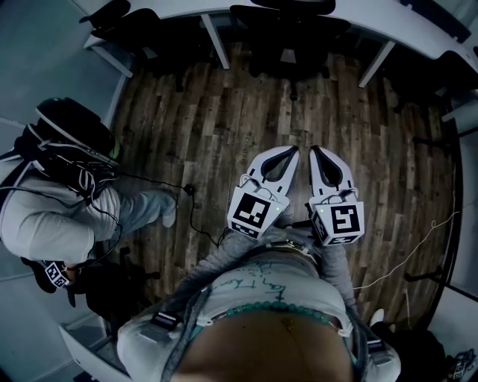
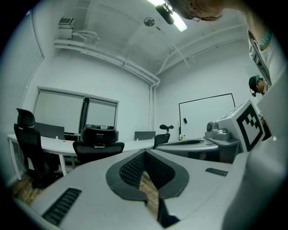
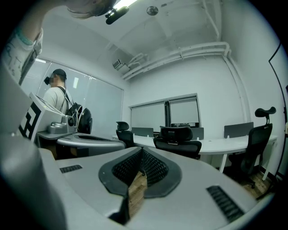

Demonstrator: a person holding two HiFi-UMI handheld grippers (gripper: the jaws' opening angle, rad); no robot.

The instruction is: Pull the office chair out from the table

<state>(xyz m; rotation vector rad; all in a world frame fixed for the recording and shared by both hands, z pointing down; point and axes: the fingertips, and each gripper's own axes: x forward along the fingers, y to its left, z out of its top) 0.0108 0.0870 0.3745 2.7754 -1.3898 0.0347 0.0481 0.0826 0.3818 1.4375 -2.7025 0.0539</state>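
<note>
Jaws: both pairs shut tight w/ nothing between them. L gripper (image 1: pixel 290 154) and R gripper (image 1: pixel 317 154) sit side by side, level, close in front of the body, aimed at the chair (image 1: pixel 287 30).

Chair is well apart from both, tucked under the tabletop (image 1: pixel 187 11) at the far side of the floor (image 1: pixel 224 119). It stands between two legs (image 1: pixel 216 41), w/ other chairs further along the same tabletop. Both gripper views look over the shut tips at its backrest (image 3: pixel 177 148), which faces this way.

Step in hand, as I read it: approach, no contact yet. To do it well:
- Close the gap first and open the jaws before arriving, not at the last sec.
- Take the backrest top edge or its sides, one gripper each side, approx. same height, so the chair doesn't swivel on its post.
- Clamp firmly. The padding prob. gives, so check the hold before hauling.
- Pull straight back and level, slow. Castors should roll easily on wood, and a jerk could slip the hold.
- Keep the base centred between the legs so it won't catch.

Risks: a cable (image 1: pixel 187 189) lies on the floor left of the path, and a person (image 1: pixel 52 201) stands at the left. Back up in line w/ the chair, not drifting left.
</note>
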